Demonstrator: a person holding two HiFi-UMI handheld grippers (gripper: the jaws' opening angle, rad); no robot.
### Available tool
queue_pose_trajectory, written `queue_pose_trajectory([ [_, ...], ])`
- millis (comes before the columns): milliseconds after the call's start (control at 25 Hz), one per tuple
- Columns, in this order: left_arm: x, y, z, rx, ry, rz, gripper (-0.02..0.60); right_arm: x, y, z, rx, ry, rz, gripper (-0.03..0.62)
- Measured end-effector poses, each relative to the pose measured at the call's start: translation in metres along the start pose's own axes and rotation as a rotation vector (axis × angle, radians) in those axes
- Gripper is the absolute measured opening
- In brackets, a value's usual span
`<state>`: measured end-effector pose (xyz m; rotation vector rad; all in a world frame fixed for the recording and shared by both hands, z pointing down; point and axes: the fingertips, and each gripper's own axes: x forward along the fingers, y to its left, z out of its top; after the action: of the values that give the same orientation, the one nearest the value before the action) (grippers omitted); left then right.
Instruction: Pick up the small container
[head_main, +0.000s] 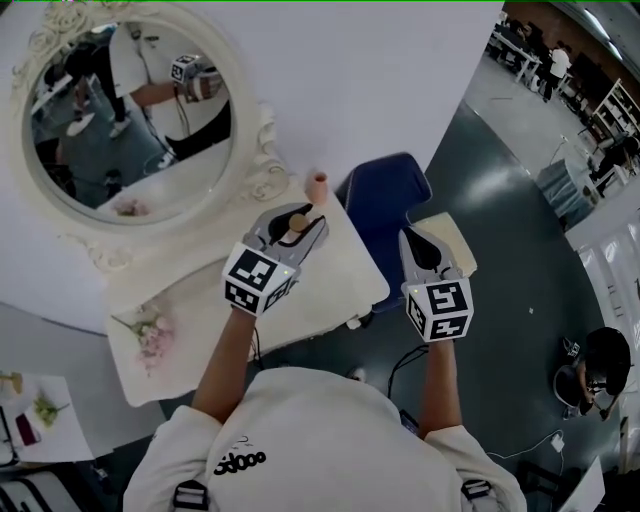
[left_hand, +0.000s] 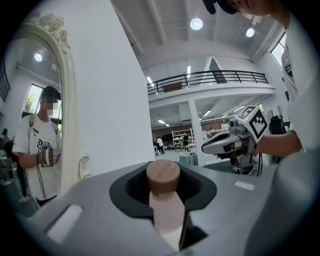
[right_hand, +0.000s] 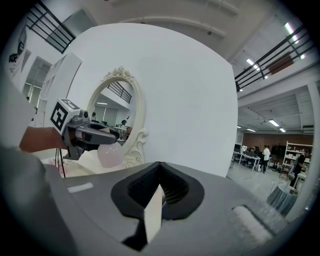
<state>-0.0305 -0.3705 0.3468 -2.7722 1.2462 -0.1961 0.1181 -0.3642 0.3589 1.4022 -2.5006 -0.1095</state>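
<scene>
My left gripper (head_main: 293, 228) is shut on the small container (head_main: 297, 225), a pale pink bottle with a round wooden cap. It is held above the white dressing table (head_main: 215, 300). In the left gripper view the wooden cap (left_hand: 163, 175) stands up between the jaws, with the neck clamped below it. The right gripper view shows the container's round pink body (right_hand: 110, 155) hanging under the left gripper (right_hand: 92, 132). My right gripper (head_main: 420, 247) hovers off the table's right edge, above the floor. Its jaws are together with nothing between them.
A second small pink container (head_main: 318, 187) stands at the table's far edge by the ornate oval mirror (head_main: 130, 110). Pink flowers (head_main: 150, 335) lie on the table's near left. A blue chair (head_main: 385, 205) stands to the right of the table.
</scene>
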Motion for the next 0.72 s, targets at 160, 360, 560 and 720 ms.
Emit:
queue_pose_trajectory([
  [160, -0.007, 0.005, 0.017, 0.014, -0.025, 0.019, 0.127, 0.000, 0.004, 0.008, 0.006, -0.026, 0.010, 0.002],
  [360, -0.009, 0.005, 0.024, 0.035, -0.020, 0.007, 0.127, 0.004, 0.007, 0.015, -0.004, -0.037, 0.020, 0.002],
  [560, -0.007, 0.000, 0.027, 0.049, -0.014, -0.009, 0.127, 0.004, 0.007, 0.016, -0.015, -0.022, 0.019, 0.002],
  [720, -0.007, -0.002, 0.028, 0.046, -0.016, -0.012, 0.127, 0.004, 0.008, 0.013, -0.038, -0.001, 0.024, 0.002],
])
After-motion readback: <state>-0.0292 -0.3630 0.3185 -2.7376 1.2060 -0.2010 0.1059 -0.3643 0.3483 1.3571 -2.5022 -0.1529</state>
